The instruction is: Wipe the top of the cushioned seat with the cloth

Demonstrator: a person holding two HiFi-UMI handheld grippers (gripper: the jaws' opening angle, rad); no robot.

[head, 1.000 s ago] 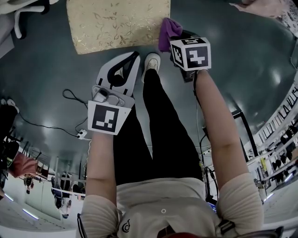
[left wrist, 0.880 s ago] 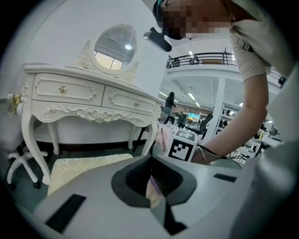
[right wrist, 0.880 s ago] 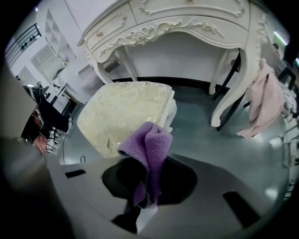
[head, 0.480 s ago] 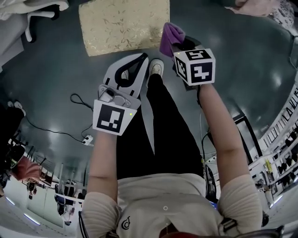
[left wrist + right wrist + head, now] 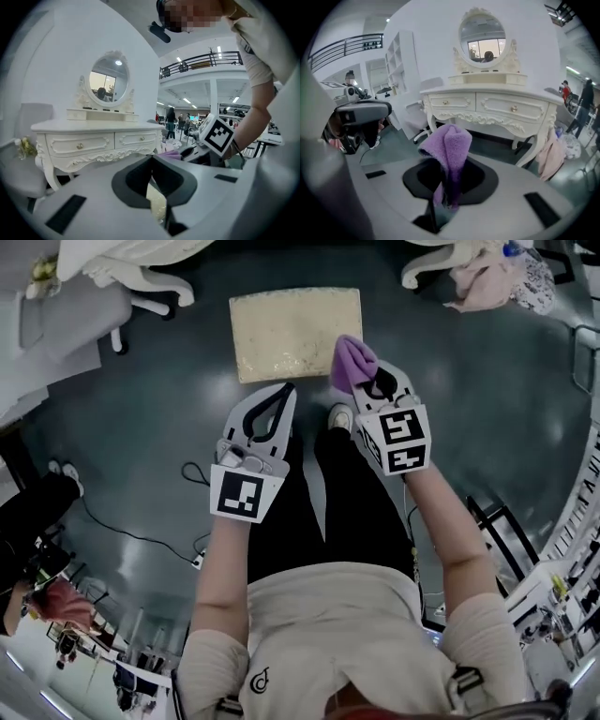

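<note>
The cushioned seat [image 5: 295, 332] is a beige square pad with a gold leaf pattern, low on the dark floor ahead of me. A purple cloth [image 5: 352, 362] overlaps its front right corner, and my right gripper [image 5: 366, 381] is shut on it. In the right gripper view the cloth [image 5: 451, 145] sticks up out of the closed jaws. My left gripper [image 5: 284, 390] hangs shut just short of the seat's front edge, holding nothing. In the left gripper view its jaws meet at the tip [image 5: 151, 164], a sliver of the beige seat [image 5: 157, 202] shows below them, and the cloth [image 5: 169, 152] lies to the right.
A white dressing table [image 5: 487, 105] with an oval mirror [image 5: 108, 79] stands beyond the seat. White chair legs [image 5: 141, 277] are at the far left, and pink clothes [image 5: 483, 277] lie at the far right. A cable [image 5: 202, 474] runs over the floor by my legs and shoe [image 5: 339, 416].
The view has pulled back, so the seat looks smaller and farther off. Both grippers have drawn closer together below its front edge. The right gripper still holds the cloth.
</note>
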